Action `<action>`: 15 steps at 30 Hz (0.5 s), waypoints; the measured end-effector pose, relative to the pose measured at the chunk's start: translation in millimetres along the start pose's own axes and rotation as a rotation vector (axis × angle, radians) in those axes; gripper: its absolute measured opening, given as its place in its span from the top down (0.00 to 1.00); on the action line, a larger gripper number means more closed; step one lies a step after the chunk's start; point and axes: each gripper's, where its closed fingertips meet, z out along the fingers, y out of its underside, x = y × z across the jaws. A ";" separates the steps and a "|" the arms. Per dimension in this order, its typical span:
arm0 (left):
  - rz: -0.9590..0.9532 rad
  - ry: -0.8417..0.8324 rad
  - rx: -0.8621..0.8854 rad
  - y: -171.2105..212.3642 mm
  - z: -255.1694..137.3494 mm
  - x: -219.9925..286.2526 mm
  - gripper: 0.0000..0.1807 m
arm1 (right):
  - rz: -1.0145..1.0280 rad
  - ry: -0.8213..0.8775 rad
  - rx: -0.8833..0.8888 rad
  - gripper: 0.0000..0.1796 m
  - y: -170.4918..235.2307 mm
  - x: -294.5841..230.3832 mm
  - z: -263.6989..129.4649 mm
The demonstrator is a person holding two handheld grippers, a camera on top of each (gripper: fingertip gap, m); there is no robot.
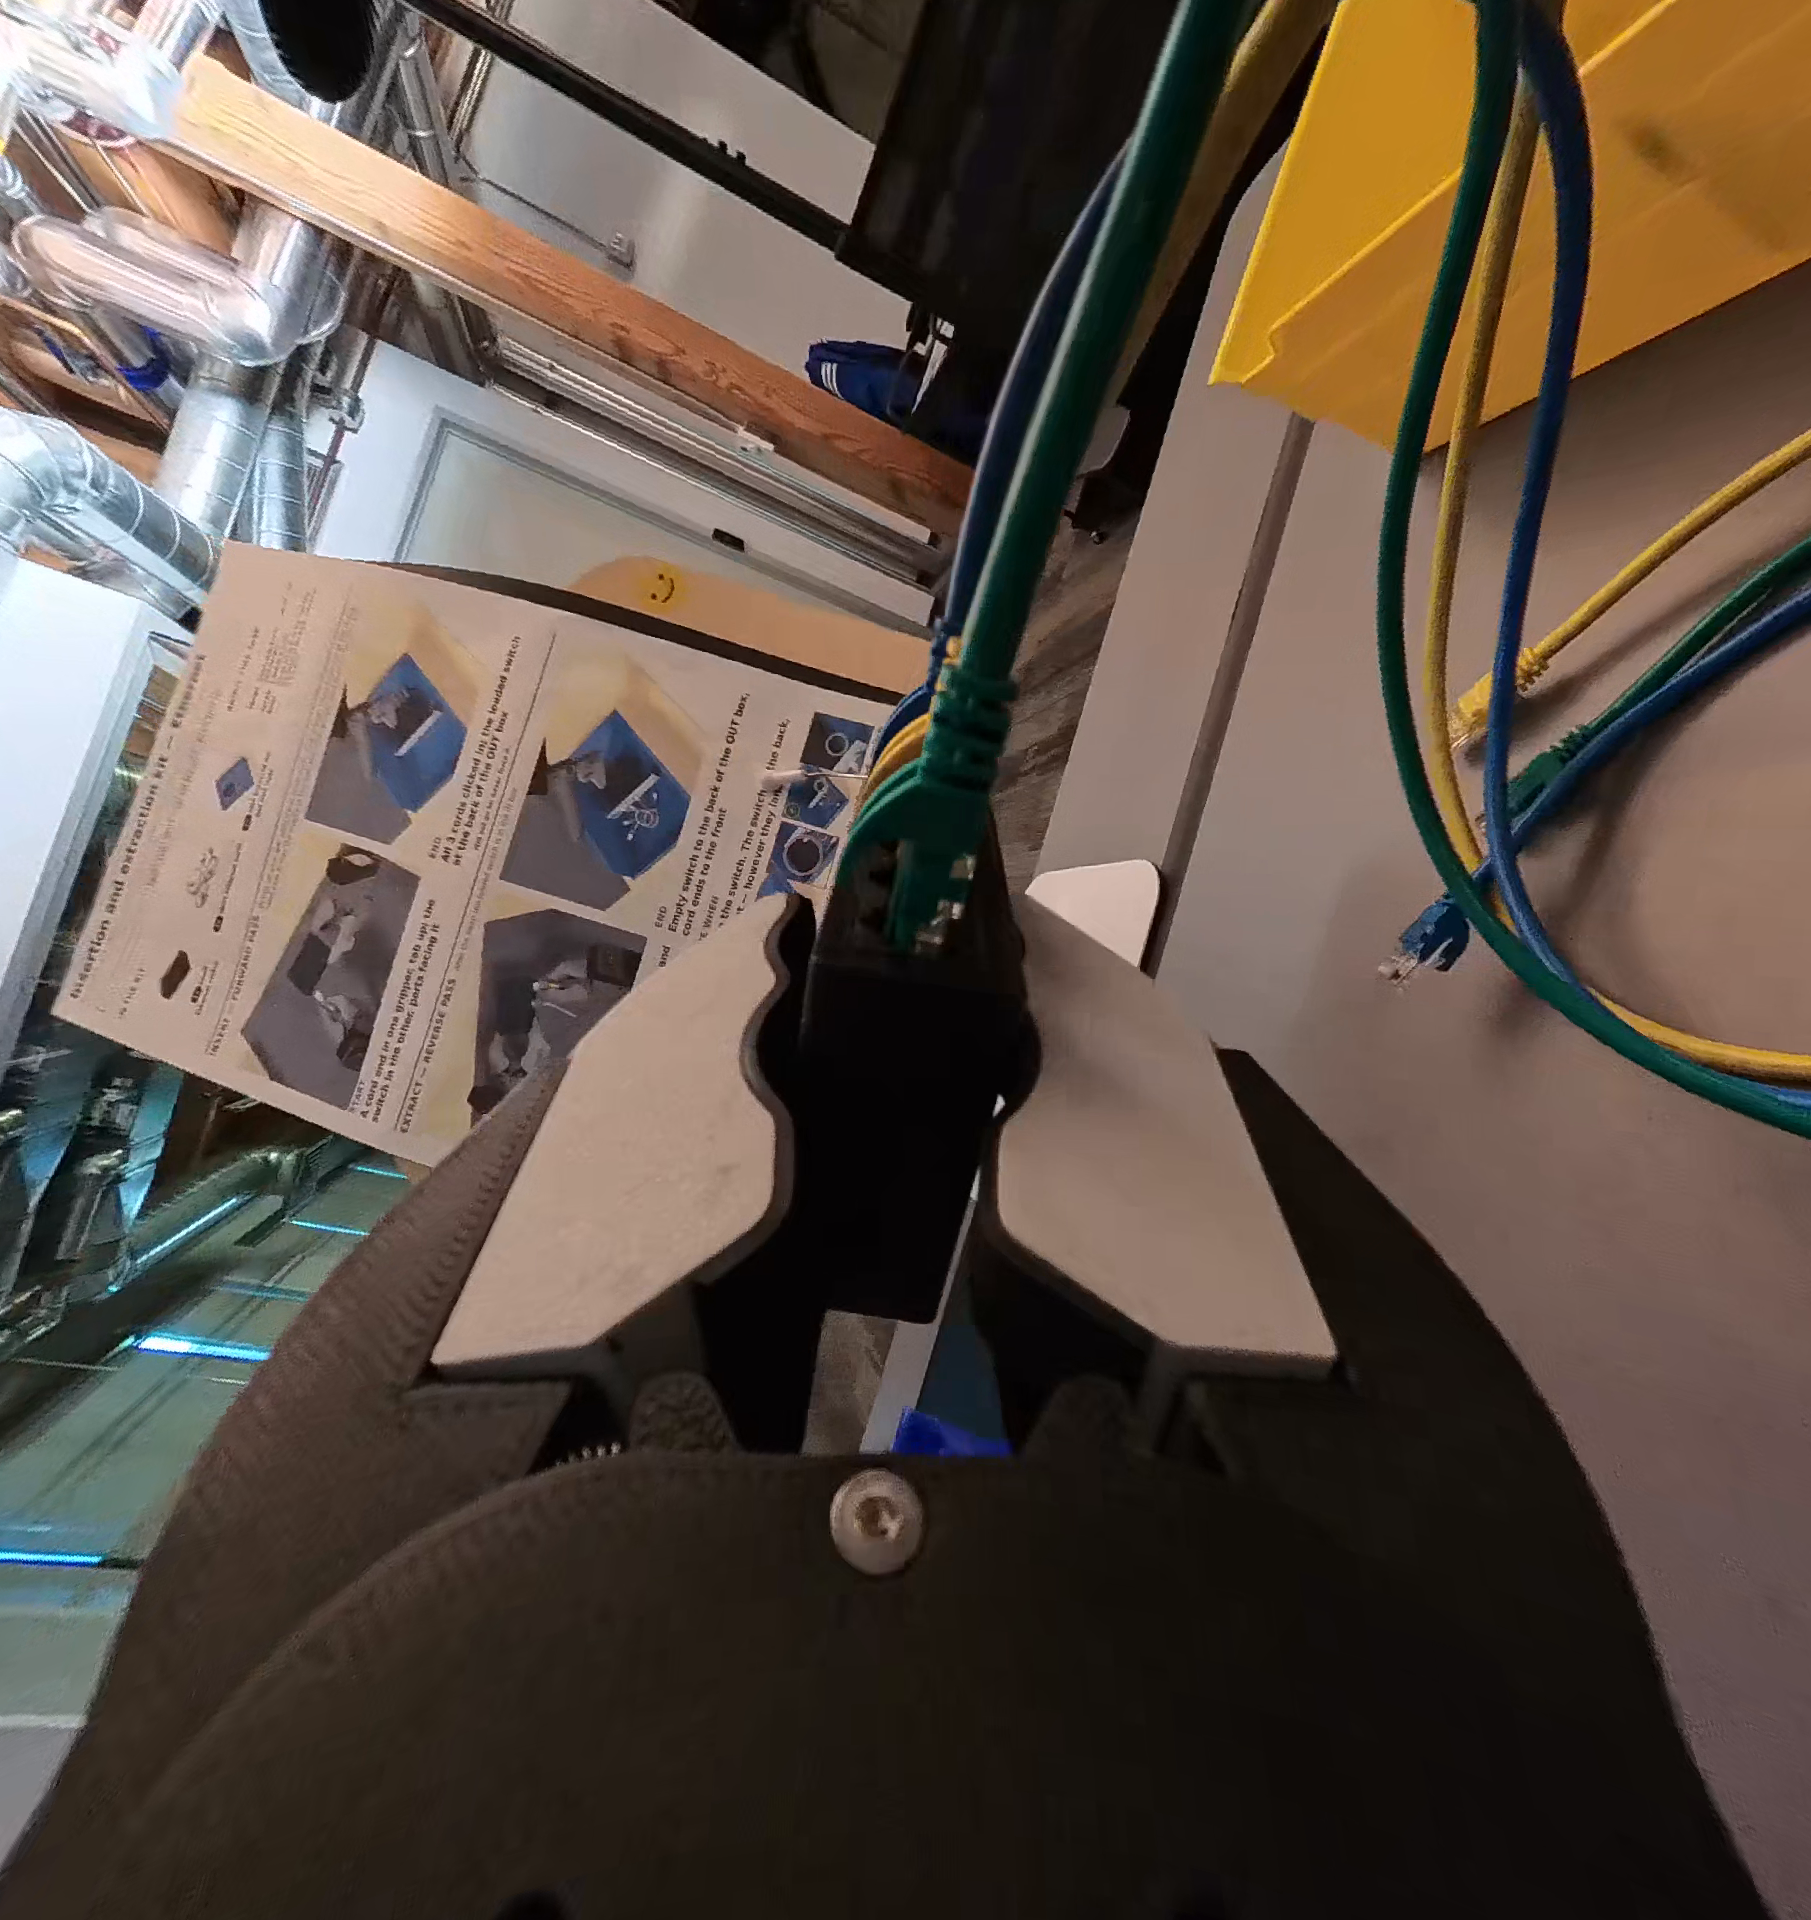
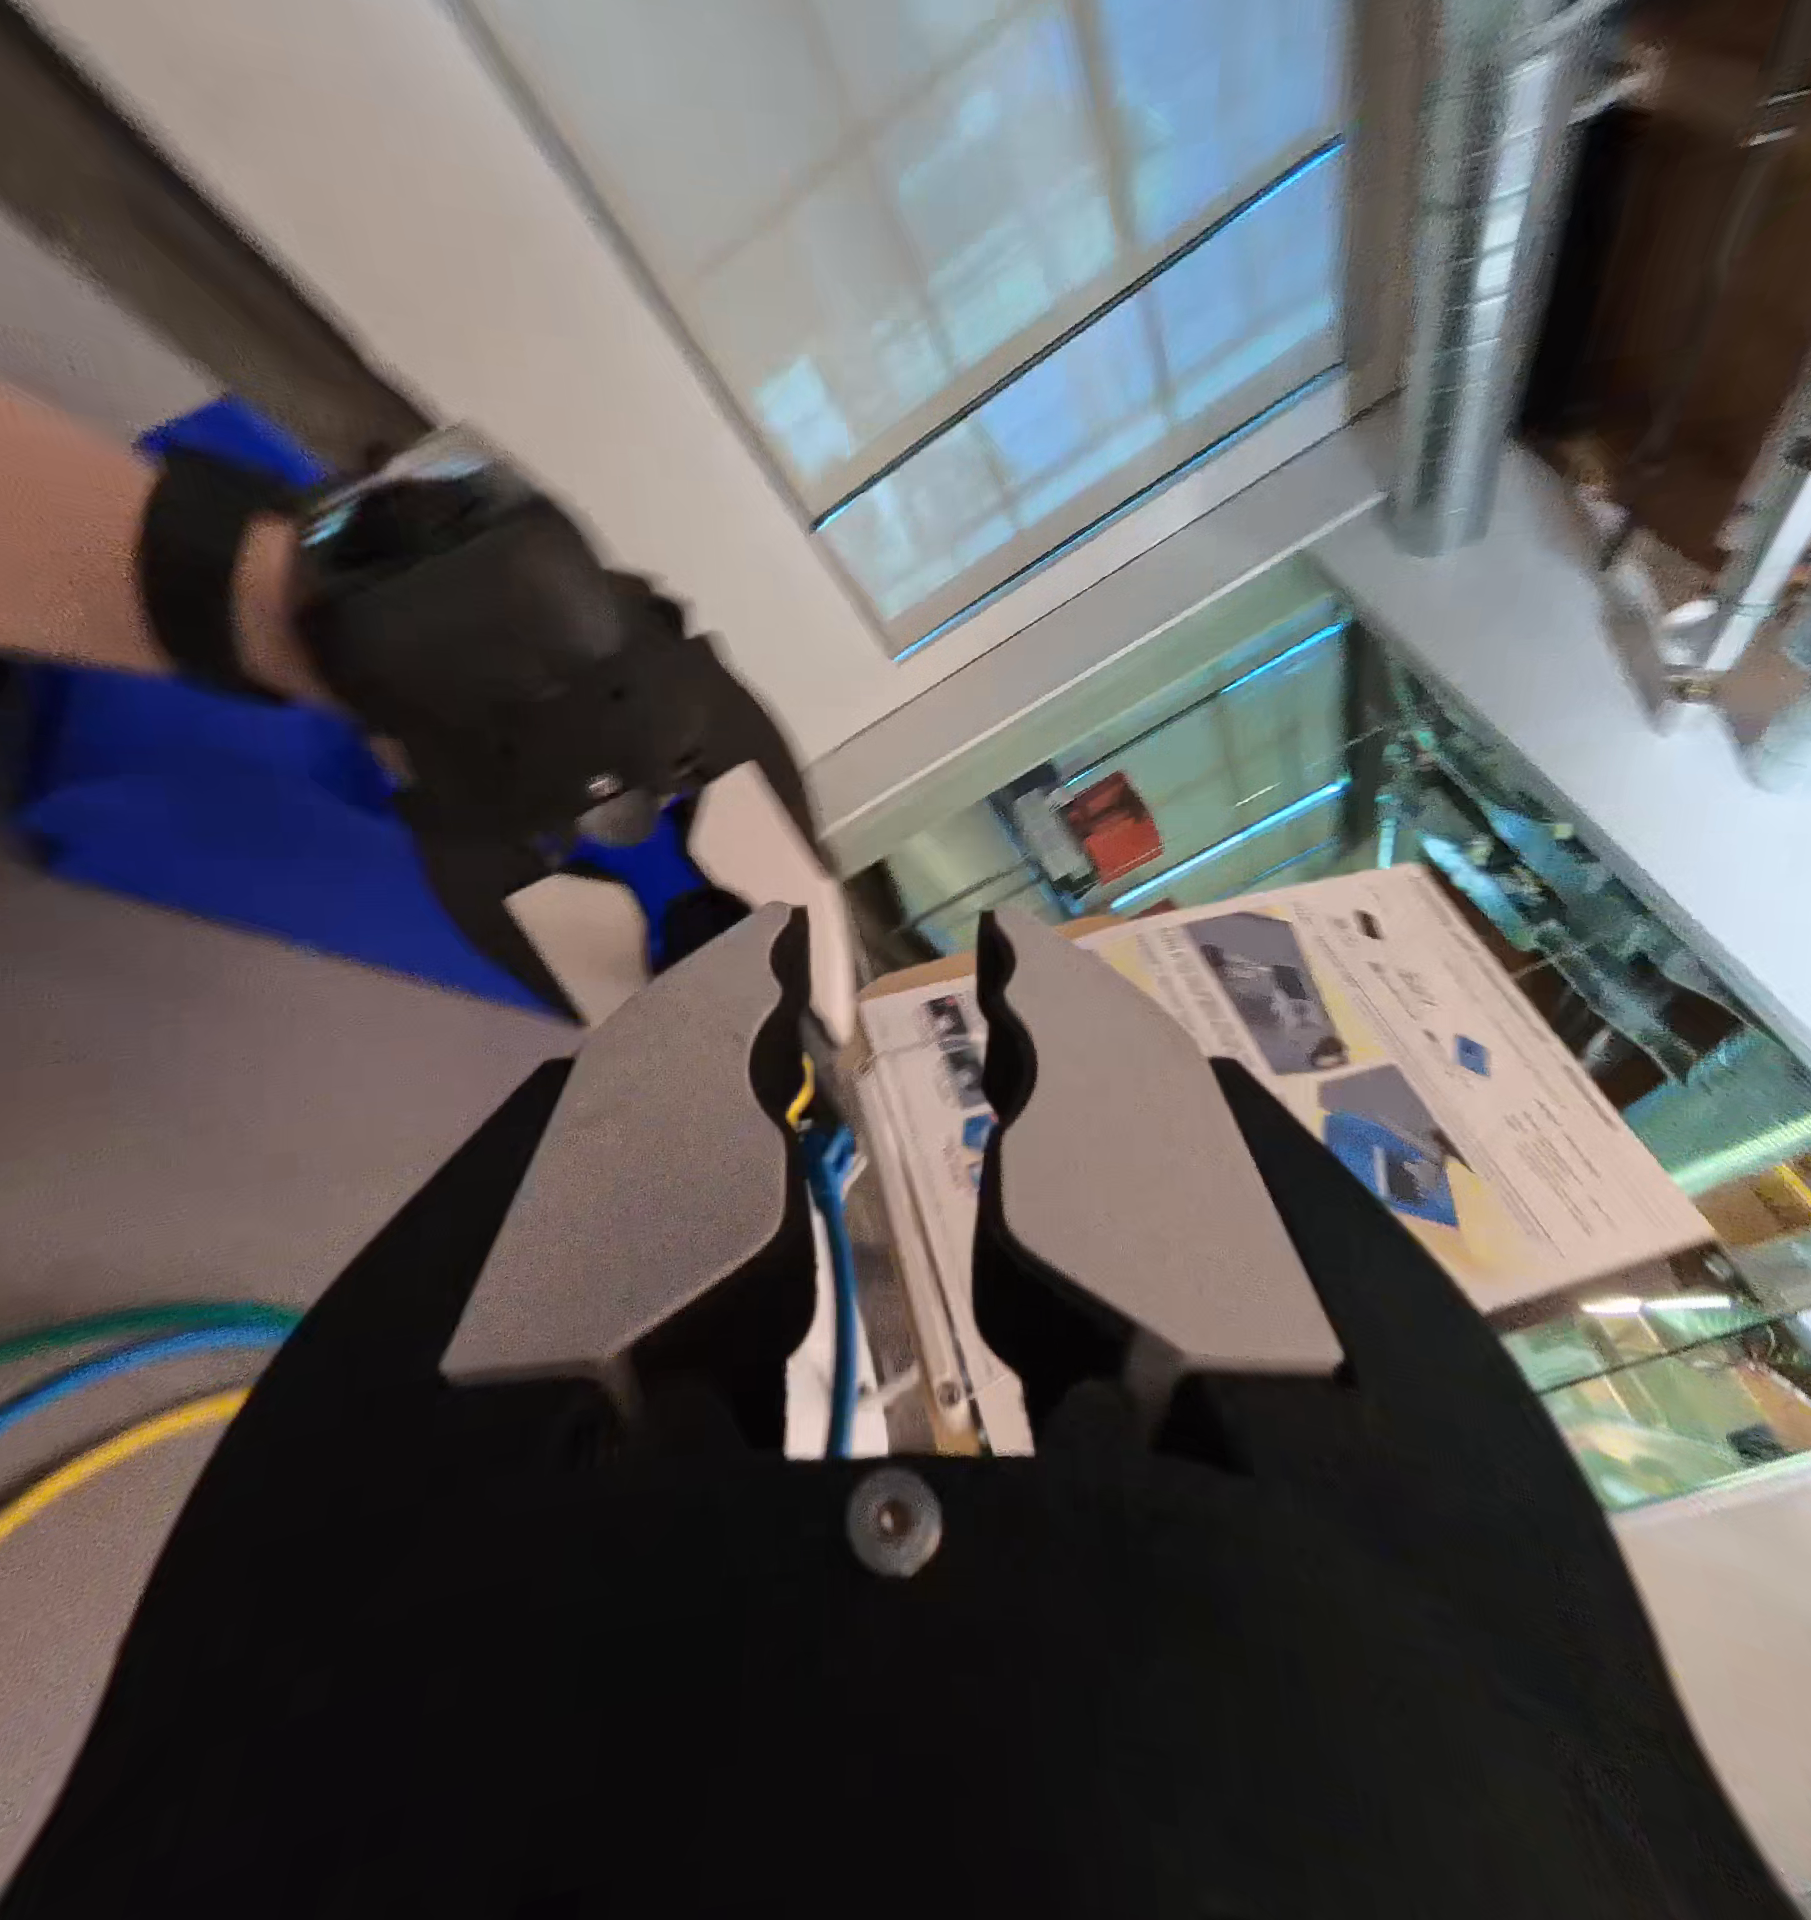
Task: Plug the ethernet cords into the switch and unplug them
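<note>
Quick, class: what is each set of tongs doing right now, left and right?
Left tongs: closed on the black switch, green cord plugged in.
Right tongs: open, holding nothing.

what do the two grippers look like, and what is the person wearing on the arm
Both the left gripper and right gripper have a black, ribbed-textured printed body with a silver screw at centre. Their fingers are flat pale grey plates with black wavy inner edges. The person's arm shows a black wrist strap and blue clothing.
</note>
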 end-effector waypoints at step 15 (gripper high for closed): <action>0.086 0.014 0.024 -22.8 -9.7 3.9 0.83 | -0.299 -0.141 -0.266 0.91 37.9 -44.7 24.7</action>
